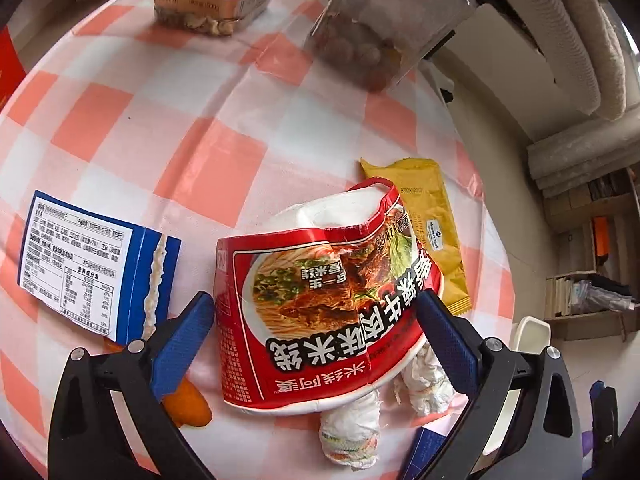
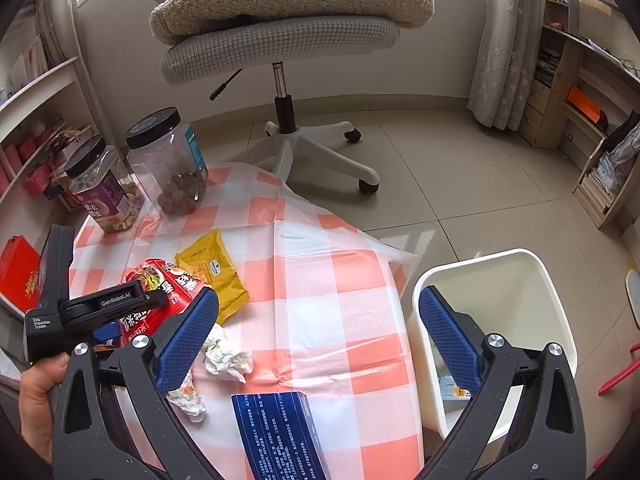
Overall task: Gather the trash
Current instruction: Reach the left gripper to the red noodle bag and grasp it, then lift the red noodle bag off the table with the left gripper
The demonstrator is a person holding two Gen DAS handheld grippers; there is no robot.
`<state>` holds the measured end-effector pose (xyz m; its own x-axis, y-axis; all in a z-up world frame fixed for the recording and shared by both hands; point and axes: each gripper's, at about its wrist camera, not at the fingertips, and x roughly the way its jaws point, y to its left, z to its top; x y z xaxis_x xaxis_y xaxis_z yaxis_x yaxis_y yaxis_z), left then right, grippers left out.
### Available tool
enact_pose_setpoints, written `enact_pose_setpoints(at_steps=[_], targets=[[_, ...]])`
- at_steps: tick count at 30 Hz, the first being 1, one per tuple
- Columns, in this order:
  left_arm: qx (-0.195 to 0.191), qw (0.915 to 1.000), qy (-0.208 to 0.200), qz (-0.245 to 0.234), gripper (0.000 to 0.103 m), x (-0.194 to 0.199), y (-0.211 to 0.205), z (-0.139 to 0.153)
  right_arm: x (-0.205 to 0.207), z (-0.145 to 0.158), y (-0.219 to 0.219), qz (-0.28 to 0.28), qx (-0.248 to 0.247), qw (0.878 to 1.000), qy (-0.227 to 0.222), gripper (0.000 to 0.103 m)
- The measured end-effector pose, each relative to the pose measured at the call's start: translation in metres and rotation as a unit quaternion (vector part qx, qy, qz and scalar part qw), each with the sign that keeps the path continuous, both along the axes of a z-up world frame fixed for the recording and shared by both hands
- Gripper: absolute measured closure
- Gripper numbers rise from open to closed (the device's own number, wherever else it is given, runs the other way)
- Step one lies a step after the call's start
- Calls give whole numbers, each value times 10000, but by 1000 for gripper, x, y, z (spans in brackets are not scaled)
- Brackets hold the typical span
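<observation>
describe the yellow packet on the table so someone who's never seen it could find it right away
Start at the table with the pink and white checked cloth. Near its middle lies a crushed red paper noodle cup; the flat mustard-yellow foil packet lies right beside it, partly tucked under the cup's rim. It is the only yellow thing there, unlike the white crumpled tissues and blue boxes.

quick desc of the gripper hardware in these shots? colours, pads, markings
Both handheld units match: the left gripper and right gripper have matte black triangular finger frames with cut-out windows and silver pivot screws. Fingers carry blue pads with a knurled, dotted texture. In the right wrist view the left unit's black body reads "GenRobot.AI", with a small white label on its handle. No cables visible. No sleeve shows.
</observation>
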<state>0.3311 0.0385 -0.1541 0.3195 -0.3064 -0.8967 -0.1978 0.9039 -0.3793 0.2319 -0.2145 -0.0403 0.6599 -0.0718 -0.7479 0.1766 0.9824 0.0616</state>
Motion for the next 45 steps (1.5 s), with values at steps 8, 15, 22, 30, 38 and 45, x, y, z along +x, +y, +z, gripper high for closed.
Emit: enact_pose_setpoints(at_steps=[8, 15, 22, 30, 38, 45], targets=[[-150, 9979, -468, -410, 42, -14, -1, 24, 8, -11, 3, 4, 162, 9997, 207, 7], [-208, 9959, -741, -478, 97, -33, 18, 50, 13, -19, 11, 79, 295, 9988, 372, 7], [-50, 9990, -429, -129, 7, -34, 34, 38, 9, -20, 13, 111, 364, 9984, 422, 7], [-341, 9993, -83, -85, 7, -13, 16, 8, 5, -13, -11, -49, 500, 9981, 348, 7], [-33, 9983, -168, -558, 13, -6, -18, -6, 10, -18, -16, -95, 434, 9980, 448, 7], [41, 9957, -668, -633, 38, -24, -3, 25, 18, -26, -2, 68, 339, 9976, 602, 7]])
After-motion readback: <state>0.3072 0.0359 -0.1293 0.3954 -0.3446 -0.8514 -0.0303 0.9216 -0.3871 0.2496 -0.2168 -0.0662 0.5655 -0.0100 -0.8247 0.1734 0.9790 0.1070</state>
